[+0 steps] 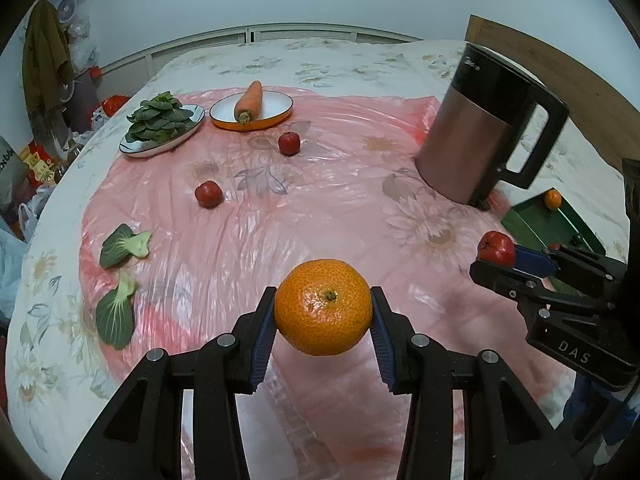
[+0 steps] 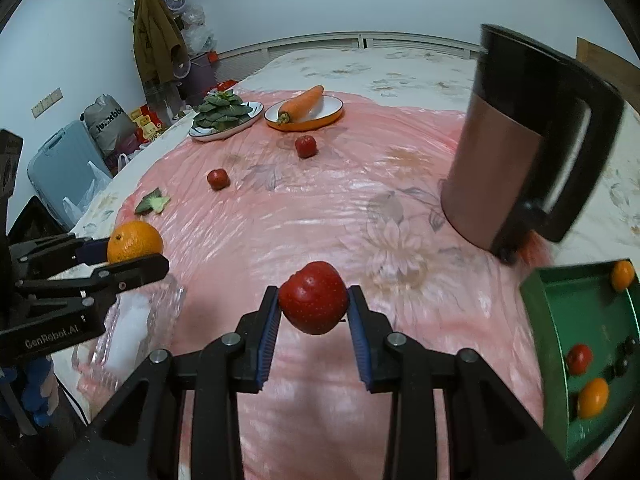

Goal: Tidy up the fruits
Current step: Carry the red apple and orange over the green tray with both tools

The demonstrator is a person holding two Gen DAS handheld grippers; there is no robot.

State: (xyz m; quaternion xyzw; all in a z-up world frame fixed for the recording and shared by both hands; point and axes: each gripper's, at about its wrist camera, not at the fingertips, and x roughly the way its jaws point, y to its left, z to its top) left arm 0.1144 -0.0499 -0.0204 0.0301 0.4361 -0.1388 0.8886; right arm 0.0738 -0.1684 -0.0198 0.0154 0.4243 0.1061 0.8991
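Inside green tray (image 2: 560,316): oranges (image 2: 593,397), red fruit (image 2: 579,359).

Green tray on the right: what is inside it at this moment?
In the green tray lie two oranges, one at the far end and one nearer, and a small red fruit. Some dark round things are unclear. The image edge hides the rest.

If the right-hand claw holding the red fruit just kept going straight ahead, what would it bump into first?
Probably nothing soon: ahead of the right gripper and its red apple lies bare pink plastic sheet. Far beyond sits another small apple, depth unclear.
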